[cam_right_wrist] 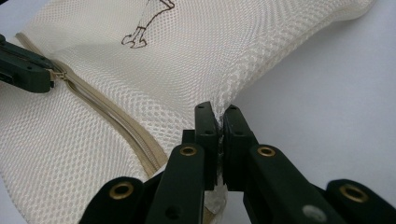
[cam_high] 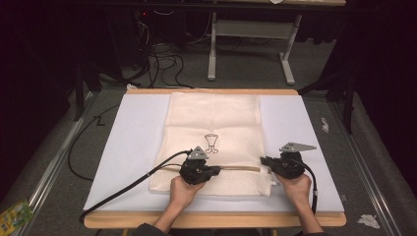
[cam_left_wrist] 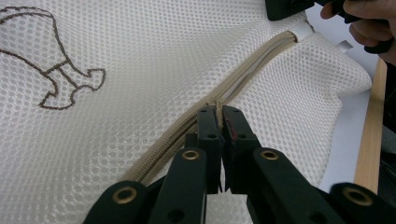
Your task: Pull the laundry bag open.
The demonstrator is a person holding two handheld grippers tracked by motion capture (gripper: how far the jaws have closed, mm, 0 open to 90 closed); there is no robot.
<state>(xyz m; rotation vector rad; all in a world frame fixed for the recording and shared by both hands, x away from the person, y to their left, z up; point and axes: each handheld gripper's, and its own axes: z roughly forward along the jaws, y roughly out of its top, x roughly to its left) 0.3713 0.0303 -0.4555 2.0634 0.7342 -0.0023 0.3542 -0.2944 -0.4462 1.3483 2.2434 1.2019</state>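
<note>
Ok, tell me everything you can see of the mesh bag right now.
The mesh bag is cream, fine-holed netting, lying flat on the white sheet, a brown outline drawing at its middle. A beige zipper runs across near its front edge. The left gripper is shut on the zipper's pull; the right gripper pinches the bag's right edge, lifting the mesh into a small ridge. Nothing else touches it.

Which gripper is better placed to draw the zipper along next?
Left. The left gripper is shut on the zipper pull partway along the zipper. The right gripper pinches the mesh bag edge, likely just anchoring it.
</note>
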